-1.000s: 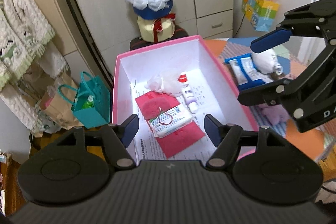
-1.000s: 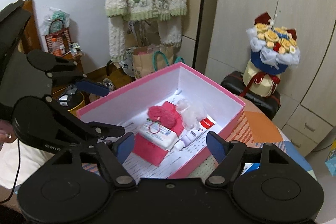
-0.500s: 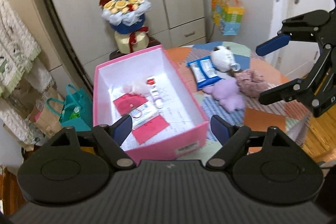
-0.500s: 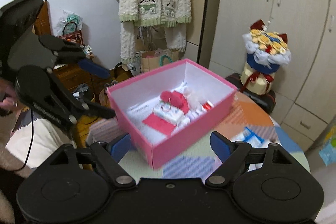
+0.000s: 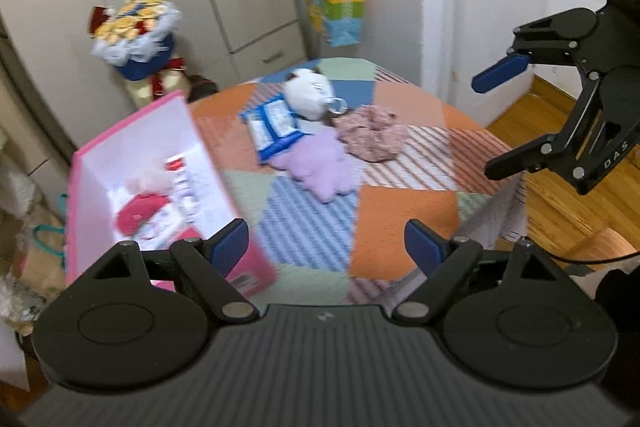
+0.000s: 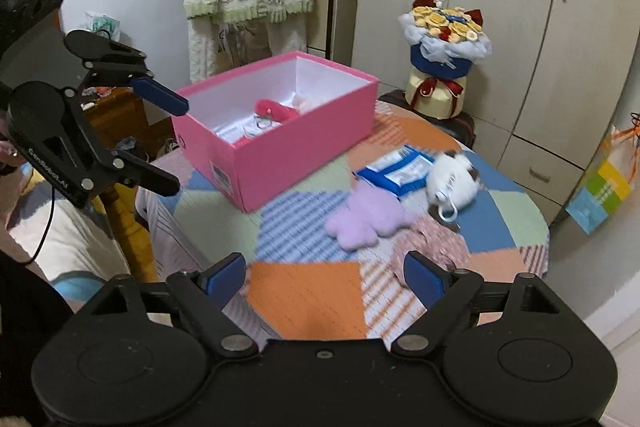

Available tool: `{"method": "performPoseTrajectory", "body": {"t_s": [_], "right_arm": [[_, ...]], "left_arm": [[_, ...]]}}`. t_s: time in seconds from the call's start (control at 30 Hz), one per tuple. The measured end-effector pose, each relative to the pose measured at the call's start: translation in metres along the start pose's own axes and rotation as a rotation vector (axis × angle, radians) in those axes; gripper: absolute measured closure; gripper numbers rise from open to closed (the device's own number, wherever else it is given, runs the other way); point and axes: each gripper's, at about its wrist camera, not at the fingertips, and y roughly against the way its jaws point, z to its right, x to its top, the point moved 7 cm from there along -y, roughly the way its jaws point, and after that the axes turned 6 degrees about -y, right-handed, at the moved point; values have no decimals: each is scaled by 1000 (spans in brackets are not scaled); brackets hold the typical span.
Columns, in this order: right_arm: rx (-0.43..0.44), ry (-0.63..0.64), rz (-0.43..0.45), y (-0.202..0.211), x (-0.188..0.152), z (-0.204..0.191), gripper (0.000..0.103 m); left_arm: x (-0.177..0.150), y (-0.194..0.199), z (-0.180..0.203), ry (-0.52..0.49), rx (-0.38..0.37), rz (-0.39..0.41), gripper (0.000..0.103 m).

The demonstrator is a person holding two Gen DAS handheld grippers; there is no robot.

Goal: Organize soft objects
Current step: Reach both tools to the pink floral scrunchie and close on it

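Both hand-held grippers, left (image 5: 326,245) and right (image 6: 324,273), empty; right's jaws opening wide

A patchwork-covered table (image 6: 308,291) is carrying a pink box (image 6: 280,151), blue packet (image 6: 396,167), white plush (image 6: 452,183), purple plush (image 6: 368,219) and pink scrunchie (image 5: 372,137).

both wrist views angled down over the shared table (image 5: 400,211)

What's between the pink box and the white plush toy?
A blue packet lies between the pink box and the white plush toy, touching the toy. The right wrist view shows it best.
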Motion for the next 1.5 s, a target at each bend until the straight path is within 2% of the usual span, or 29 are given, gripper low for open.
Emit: {"method": "performPoseTrajectory", "body": {"t_s": [0.13,0.37,0.53,0.77,0.97,1.07,1.17,1.3,1.37,1.4,1.5], "right_arm": [[6,-2,13,-1,-15,14,13],[33,-2,31,-27,-38,40,13],[17,17,46,-51,-48,57,13],[-24,34,82,-87,-52,85,13],[-74,96,92,-118,-53,97,13],[-78,80,96,-133,-49,108,12],[-57,43,94,-146,-44,117,11],[-27,20,77,-160,-41,119,10],[-18,8,76,-166,-40,119,8],[-12,-5,78,-168,-39,119,8],[4,-44,70,-171,-38,121,8]], "left_arm": [[6,-20,15,17,-66,-12,18],[19,-57,26,59,-120,-16,18],[28,-85,32,86,-160,-12,18],[35,-129,27,203,-208,-17,19],[52,-164,21,260,-183,33,21],[61,-185,22,273,-181,51,21],[67,-205,23,299,-191,57,22],[70,-221,25,288,-153,86,22],[68,-229,25,314,-167,75,22],[68,-232,24,333,-178,72,24],[63,-238,22,377,-191,47,51]]}}
